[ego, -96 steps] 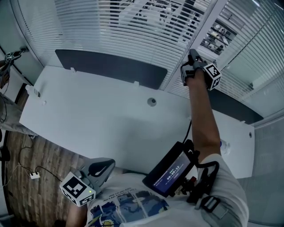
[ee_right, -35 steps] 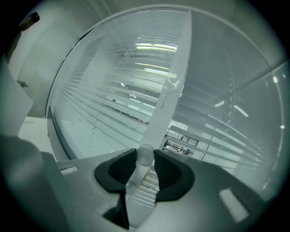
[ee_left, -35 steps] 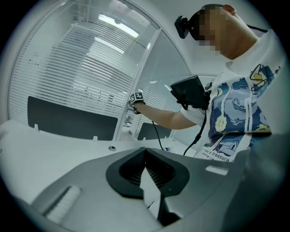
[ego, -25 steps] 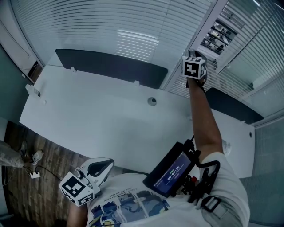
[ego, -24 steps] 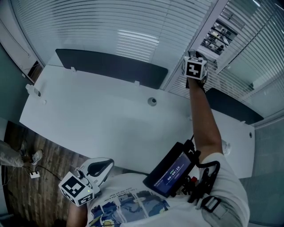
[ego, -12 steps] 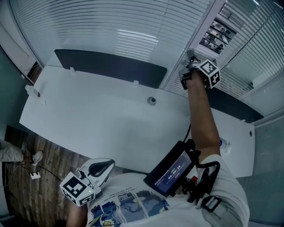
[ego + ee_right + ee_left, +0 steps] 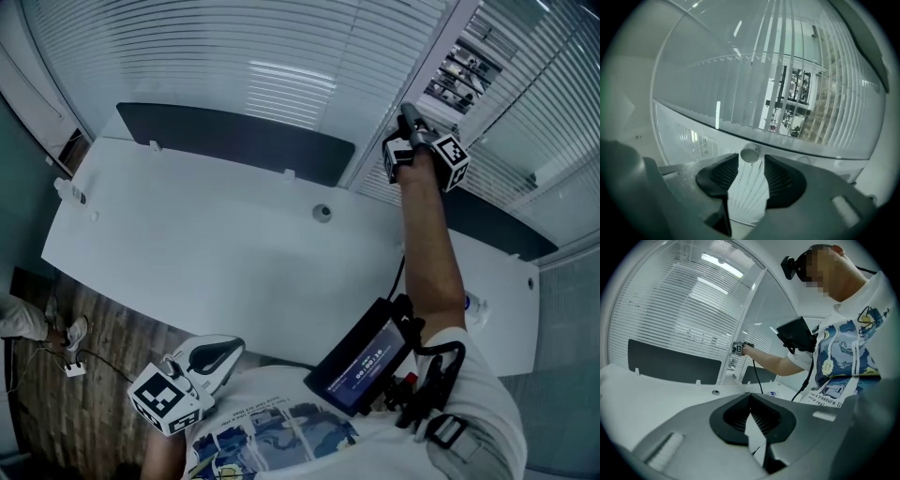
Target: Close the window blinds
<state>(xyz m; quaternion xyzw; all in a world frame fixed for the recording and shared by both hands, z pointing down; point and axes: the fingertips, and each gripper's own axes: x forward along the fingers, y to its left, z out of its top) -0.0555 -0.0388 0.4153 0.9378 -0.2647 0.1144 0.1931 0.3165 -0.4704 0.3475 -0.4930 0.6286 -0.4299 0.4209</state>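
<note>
The right tongs had just been opening and stood wide apart, the wand's round white end loose between the tips rather than pinched. To my eye that was the weak spot. If the tongs closed off-centre, the smooth knob could squirt out and swing away. A twist the wrong way would likely tip the slats open again, and a hard downward tug might strain the tilt gear. The left tongs were closed on nothing, held low by the person's waist and well away from the work. Counting outward, there were two tongs and one wand end. I made out two blinds behind the one white desk. The left blind had its slats flat shut. The right blind was still gapped, with a room showing through beside it. Two dark screens stood along the desk's far edge, and one cable hole sat between them.
</note>
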